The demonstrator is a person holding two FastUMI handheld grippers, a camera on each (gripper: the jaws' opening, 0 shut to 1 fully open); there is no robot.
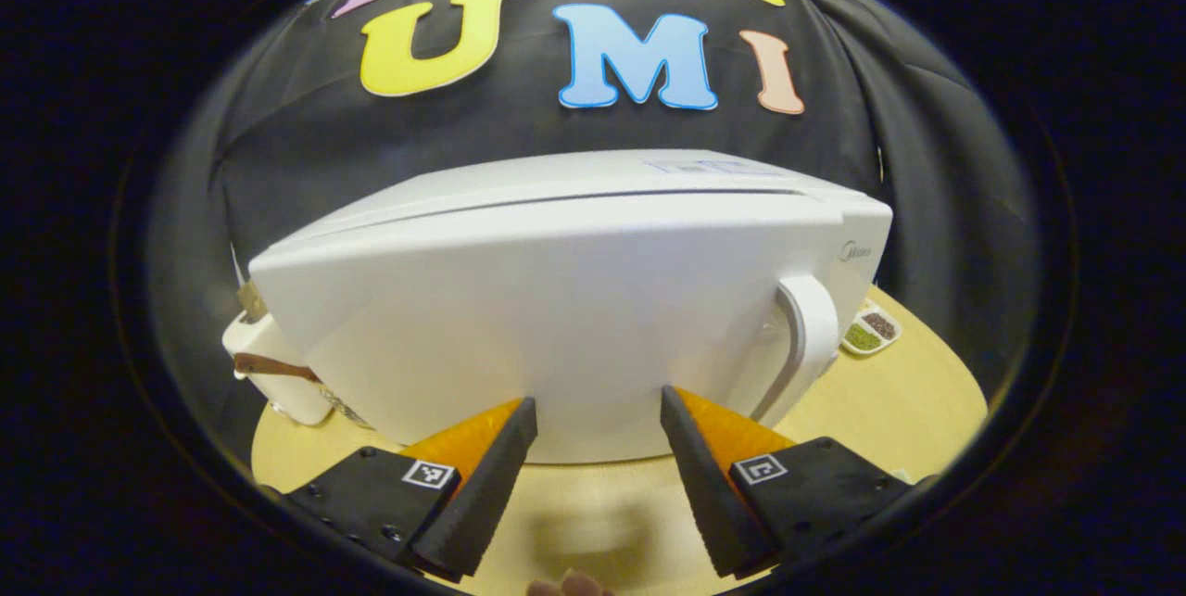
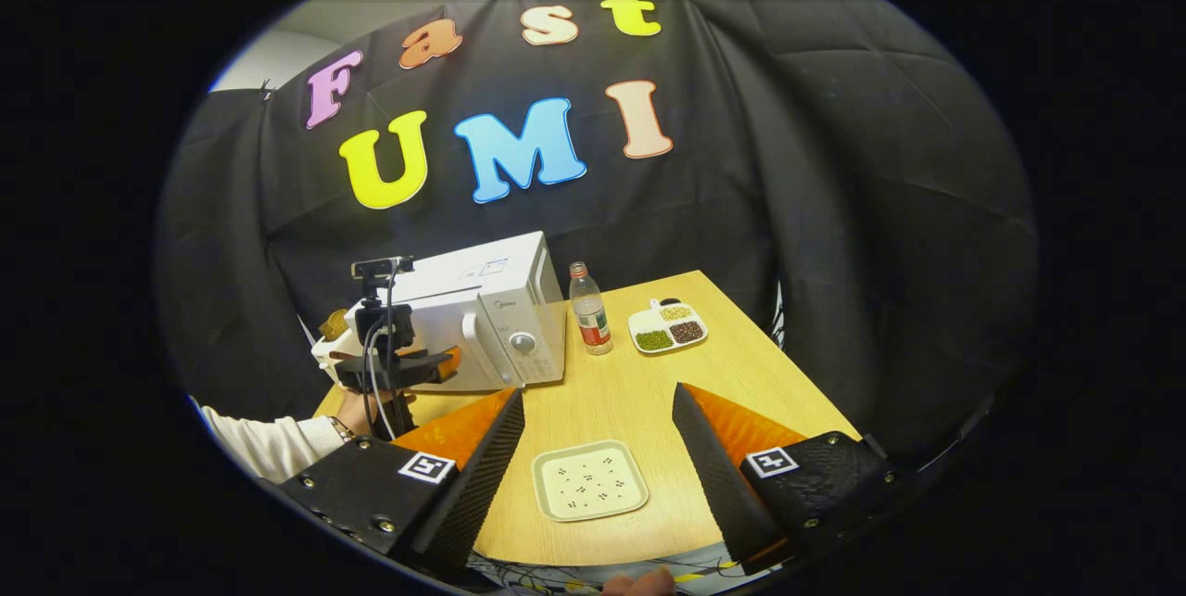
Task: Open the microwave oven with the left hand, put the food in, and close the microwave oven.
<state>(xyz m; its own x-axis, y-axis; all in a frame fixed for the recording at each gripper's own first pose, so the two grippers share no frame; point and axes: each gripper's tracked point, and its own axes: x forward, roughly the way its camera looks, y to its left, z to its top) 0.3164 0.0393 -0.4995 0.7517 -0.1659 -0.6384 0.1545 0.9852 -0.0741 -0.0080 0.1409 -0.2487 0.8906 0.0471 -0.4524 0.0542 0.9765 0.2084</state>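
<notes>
- Two tongs are at work: the left tongs (image 1: 593, 485) are spread wide and hold nothing, aimed at the closed door of the microwave oven (image 1: 556, 318); the right tongs (image 2: 598, 475) are likewise wide apart and empty, hovering over the near edge of the tabletop (image 2: 667, 383).
- The microwave oven sits toward the far left corner of the tabletop; its door handle (image 1: 804, 341) stands off to the right of the left tongs, not between the fingers.
- The food dish (image 2: 590, 480), a pale square plate with rounded corners and small dark specks on it, lies near the near edge, between the fingers of the right tongs as the right gripper view frames it.
- Risk, as I judge it: the left tongs face the flat door panel, so closing there would catch nothing; they need to shift across to the handle first.
- Risk: the handle looks smooth, glossy and curved, so the ribbed black finger pads could slip off under a pull, and the light-looking oven might slide on the smooth wood.
- Risk: the shallow plate offers only a thin rim; a poor pinch could tip it.
- A plastic bottle (image 2: 590, 309) and a divided tray (image 2: 667, 325) of beans stand just right of the oven, inside the door's likely swing or the plate's path.
</notes>
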